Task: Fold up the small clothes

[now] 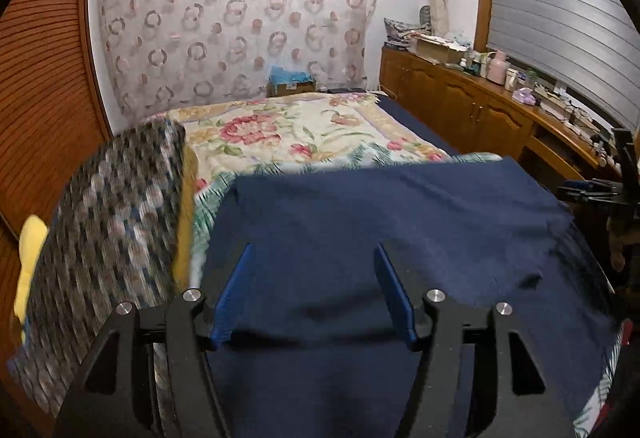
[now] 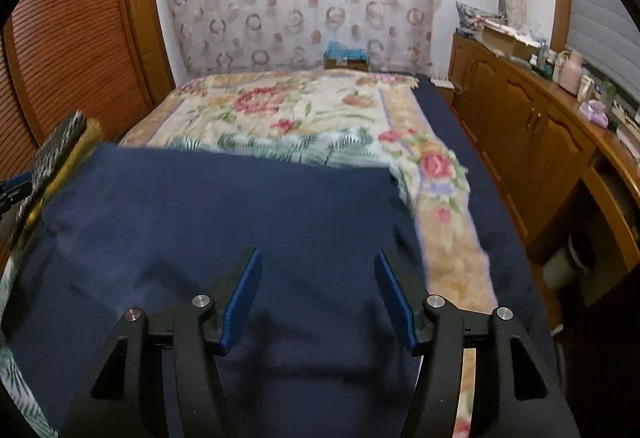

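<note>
Navy cloth [image 1: 380,222] lies spread on the floral bed cover [image 1: 288,133], filling the lower half of both frames. Left gripper [image 1: 314,292] and right gripper [image 2: 318,296] hover above it, jaws apart and empty.

Navy garment [image 1: 400,213] spread flat on bed

Patterned bundle [image 1: 112,238], perhaps crowding left.

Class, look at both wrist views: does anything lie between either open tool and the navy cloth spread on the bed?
Nothing visible does. The left tool and right tool both hang open directly over the navy cloth.
</note>
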{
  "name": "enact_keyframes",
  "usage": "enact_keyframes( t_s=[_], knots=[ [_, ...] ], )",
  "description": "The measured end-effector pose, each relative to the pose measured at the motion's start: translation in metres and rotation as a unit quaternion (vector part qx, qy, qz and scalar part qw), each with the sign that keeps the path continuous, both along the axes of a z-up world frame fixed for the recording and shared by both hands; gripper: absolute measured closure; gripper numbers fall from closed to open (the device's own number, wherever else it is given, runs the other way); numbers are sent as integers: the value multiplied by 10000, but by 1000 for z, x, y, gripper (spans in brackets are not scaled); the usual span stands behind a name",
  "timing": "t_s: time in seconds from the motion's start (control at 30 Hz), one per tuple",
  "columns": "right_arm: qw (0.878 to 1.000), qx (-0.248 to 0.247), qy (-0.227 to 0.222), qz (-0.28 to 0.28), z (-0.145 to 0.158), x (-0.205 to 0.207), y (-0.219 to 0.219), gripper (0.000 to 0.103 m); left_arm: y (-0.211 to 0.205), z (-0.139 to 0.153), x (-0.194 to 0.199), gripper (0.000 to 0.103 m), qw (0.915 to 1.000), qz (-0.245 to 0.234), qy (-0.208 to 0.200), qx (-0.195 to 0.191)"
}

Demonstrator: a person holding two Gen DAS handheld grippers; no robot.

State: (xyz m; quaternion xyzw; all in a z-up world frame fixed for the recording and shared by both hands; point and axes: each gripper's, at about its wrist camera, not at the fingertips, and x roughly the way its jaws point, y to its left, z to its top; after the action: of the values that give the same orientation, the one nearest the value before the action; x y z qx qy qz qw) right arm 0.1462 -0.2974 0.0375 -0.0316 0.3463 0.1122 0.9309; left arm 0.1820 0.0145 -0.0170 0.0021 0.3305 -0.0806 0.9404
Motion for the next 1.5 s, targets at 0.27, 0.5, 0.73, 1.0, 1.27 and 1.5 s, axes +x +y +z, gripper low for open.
enact_keyframes(
  t_s=[0.27, 0.5, 0.73, 1.0, 1.27, 1.5],
  knots=[
    [9998, 128, 85, 145, 8, -55, -8, 42, -29, -31, -66, 40, 9993, -235, 246, -129],
    [9993, 170, -93, 330, 17, -99, -17, 42, -25, -48, -93, 40, 9981, -205, 514, -275],
    [9980, -93, -50, 625, -17, -131, -1, 42, -25, -53, -120, 40, 9974, -264, 599, -286],
    [9980, -199, -93, 585, -24, -140, 0, 42, -32, -63, -146, 40, 9947, -520, 847, -277],
    [9982, -44, -72, 597, -27, -143, 4, 42, -30, -69, -154, 40, 9962, -423, 733, -221],
    [9982, -179, -288, 490, -21, -151, 6, 42, -24, -61, -159, 40, 9976, -383, 546, -159]
  ],
)
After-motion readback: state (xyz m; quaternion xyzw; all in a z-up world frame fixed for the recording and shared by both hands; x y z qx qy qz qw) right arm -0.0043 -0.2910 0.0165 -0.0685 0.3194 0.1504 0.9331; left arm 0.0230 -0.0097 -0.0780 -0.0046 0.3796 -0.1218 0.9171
